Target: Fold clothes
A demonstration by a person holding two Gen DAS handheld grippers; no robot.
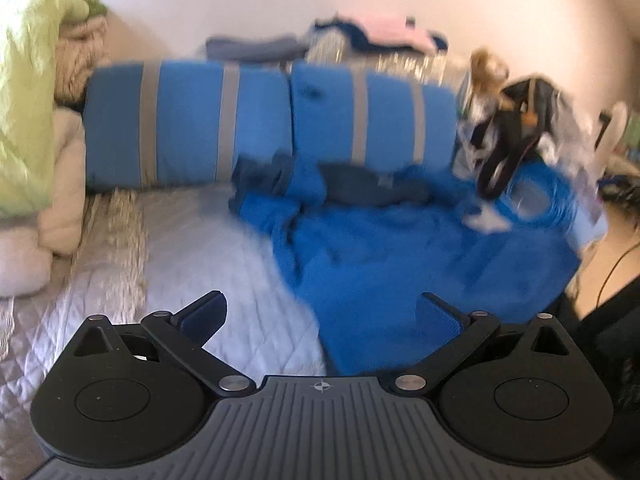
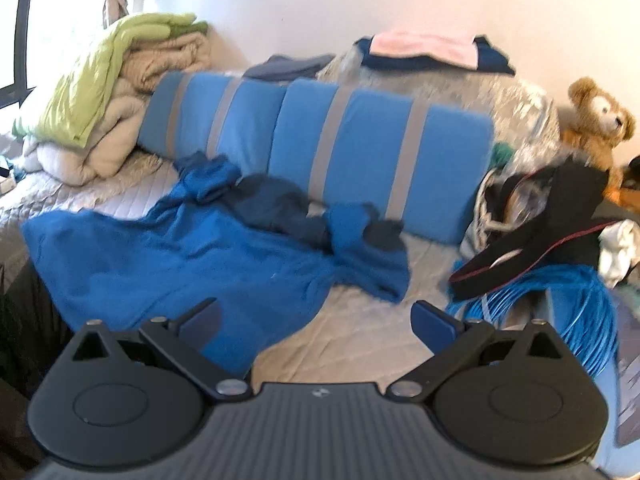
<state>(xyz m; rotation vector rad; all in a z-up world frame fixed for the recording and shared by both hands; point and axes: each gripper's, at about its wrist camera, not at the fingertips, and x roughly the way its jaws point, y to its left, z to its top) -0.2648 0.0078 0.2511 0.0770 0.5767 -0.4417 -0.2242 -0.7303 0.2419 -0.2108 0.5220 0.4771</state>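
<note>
Two grippers: both mine, jaws wide, nothing held.
Left wrist view: left gripper (image 1: 320, 316) above the blue garment (image 1: 400, 264), spread rumpled on the bed (image 1: 192, 248).
Right wrist view: right gripper (image 2: 316, 320) over its hem; folded stack (image 2: 424, 52) behind; I judge folding barely begun.

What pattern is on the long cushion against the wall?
The long cushion is bright blue with grey vertical stripes, clearest in the right wrist view.

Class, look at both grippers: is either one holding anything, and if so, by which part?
Nothing is held. The left gripper and right gripper are both open and empty above the blue garment on the bed.
</note>
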